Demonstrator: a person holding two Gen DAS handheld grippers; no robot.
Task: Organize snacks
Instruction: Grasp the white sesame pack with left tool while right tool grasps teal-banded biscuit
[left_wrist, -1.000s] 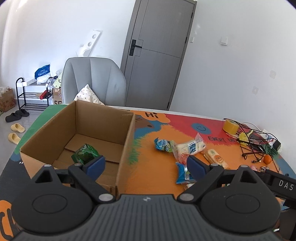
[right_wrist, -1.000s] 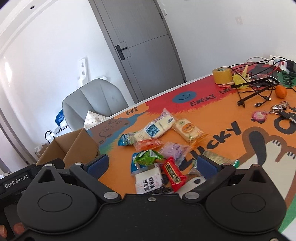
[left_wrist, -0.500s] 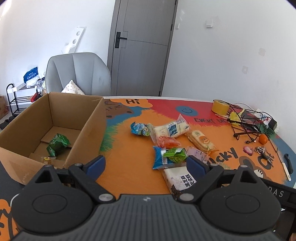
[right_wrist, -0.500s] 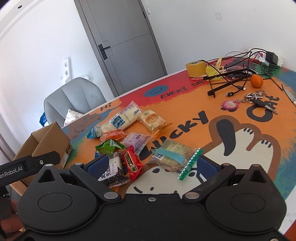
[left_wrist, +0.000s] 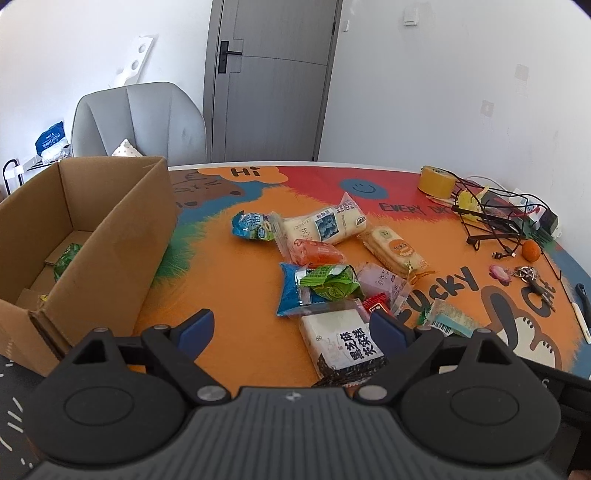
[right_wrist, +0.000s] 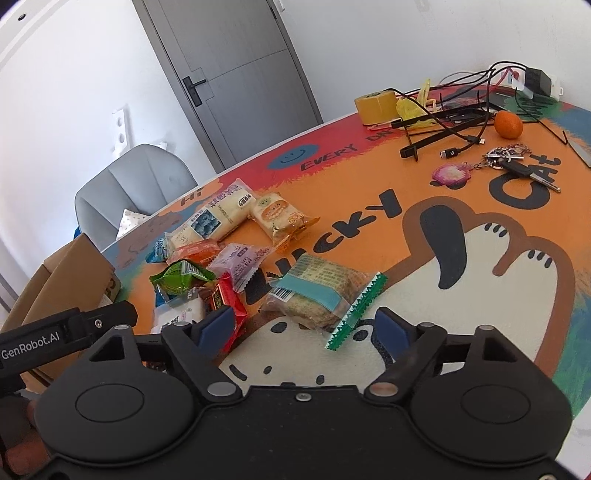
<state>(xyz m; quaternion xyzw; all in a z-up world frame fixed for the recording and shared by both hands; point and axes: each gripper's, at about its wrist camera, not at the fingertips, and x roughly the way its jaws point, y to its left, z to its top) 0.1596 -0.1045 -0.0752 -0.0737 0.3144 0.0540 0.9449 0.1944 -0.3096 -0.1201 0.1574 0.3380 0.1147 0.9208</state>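
My left tongs (left_wrist: 291, 326) stand wide apart over the near edge of the worktop (left_wrist: 229, 295), holding nothing; the white sesame-cake packet (left_wrist: 341, 345) lies on the worktop just ahead, its near end running under the right blue pad (left_wrist: 386, 326), not pinched. My right tongs (right_wrist: 304, 325) have just been closing, yet the pads do not press on anything; the clear cracker packet with the teal band (right_wrist: 317, 291) lies between them and slightly ahead, its green serrated end reaching toward the gap. Snack heap sits mid-worktop: green packet (left_wrist: 328, 282) on top of a blue packet (left_wrist: 290, 295), orange packet (left_wrist: 316, 253) behind them, long white bread packet (left_wrist: 325, 225) and small blue-white packet (left_wrist: 251, 225) toward the far edge, yellow-labelled cake packet (left_wrist: 395, 251) and pale purple packet (left_wrist: 380, 280) on the right of the heap, red packet (right_wrist: 225, 293) beside the sesame-cake packet. Cardboard box (left_wrist: 122, 236) stands open at the left edge of the worktop, one green snack packet (left_wrist: 66, 256) on its floor. Toward the far right corner: tape roll (left_wrist: 437, 181), tangled black cables (left_wrist: 495, 218), a mandarin (left_wrist: 532, 251), a key bunch (left_wrist: 532, 278).
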